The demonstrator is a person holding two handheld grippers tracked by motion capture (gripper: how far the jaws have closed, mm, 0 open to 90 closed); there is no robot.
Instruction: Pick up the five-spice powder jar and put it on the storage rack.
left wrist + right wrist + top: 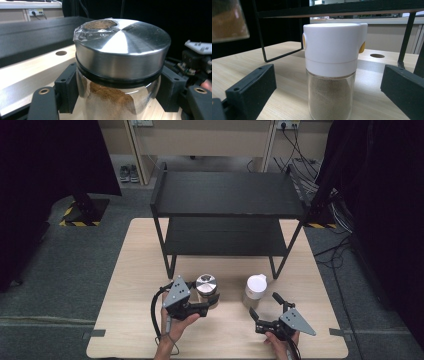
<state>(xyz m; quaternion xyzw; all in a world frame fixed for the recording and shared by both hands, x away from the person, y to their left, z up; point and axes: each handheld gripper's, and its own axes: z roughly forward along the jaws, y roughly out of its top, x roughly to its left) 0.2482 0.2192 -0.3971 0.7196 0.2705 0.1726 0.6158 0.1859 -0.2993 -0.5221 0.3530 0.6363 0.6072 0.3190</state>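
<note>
Jaws of the left gripper (209,306) are clamping a glass jar (112,100) from both sides, pads pressing on the clear wall just under its lid (125,47). That lid is round, brushed steel with a black seal ring beneath, and the left gripper view is showing a crinkled clear film with a brown patch on its top, which the high view is too small to give. Brown powder is filling the jar. In the high view the jar is sitting over the pale wooden table (130,320), in front of the black two-tier metal shelf (225,195), left of a second jar. The right gripper (265,312) is standing with its jaws wide apart and holding nothing; the shaker (332,75) is between them but apart from both. The right gripper view is showing its white plastic cap with yellow side buttons and greyish powder behind smooth glass.
</note>
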